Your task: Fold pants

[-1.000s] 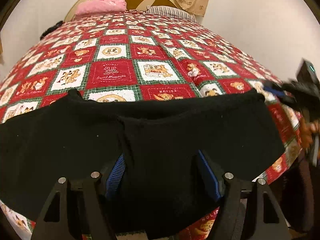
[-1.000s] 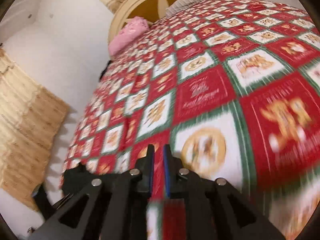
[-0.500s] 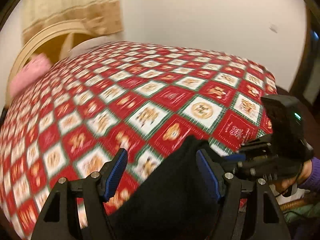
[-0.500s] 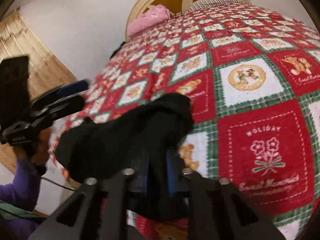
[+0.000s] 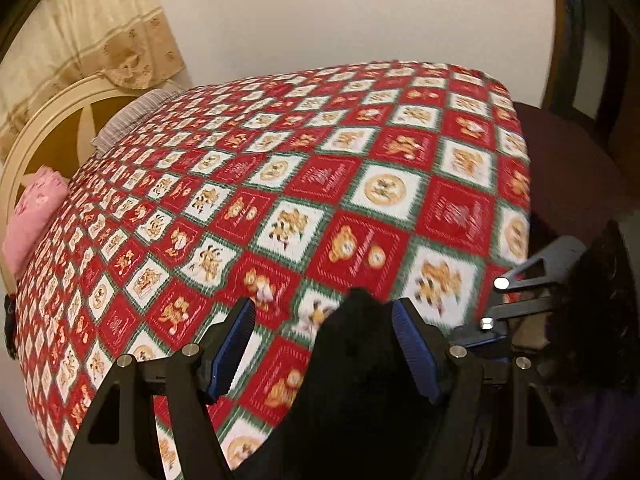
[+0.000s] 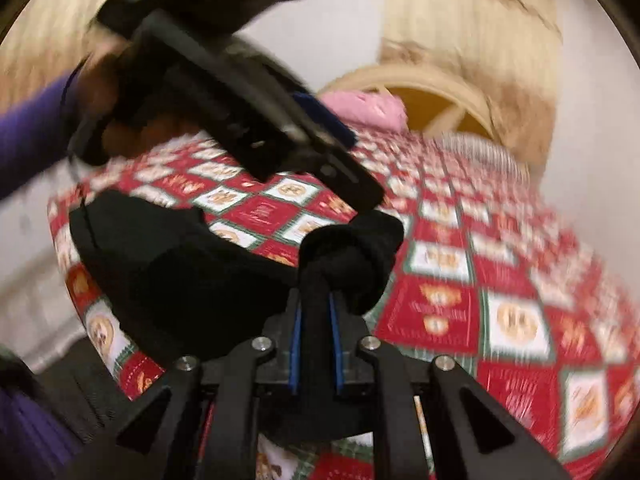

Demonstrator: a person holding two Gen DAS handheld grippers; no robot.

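Right gripper (image 6: 316, 320) has its blue pads clamped on a bunched end of the black pants (image 6: 192, 272), lifting that knot of cloth above the bed (image 6: 520, 288). Left gripper (image 5: 324, 344) stands wide, with a peak of the same dark cloth rising between its fingers against the right-hand pad; the left pad is clear of it, so it grips nothing.

Most of the pants drape over the near corner of the red patchwork quilt, partly hanging off the edge, rumpled rather than flat. Judging by this, the fold is only starting or mid-way: one end is gathered and raised, but no neat layered stack shows yet. Laying that end over, smoothing and squaring the cloth remain to be done.
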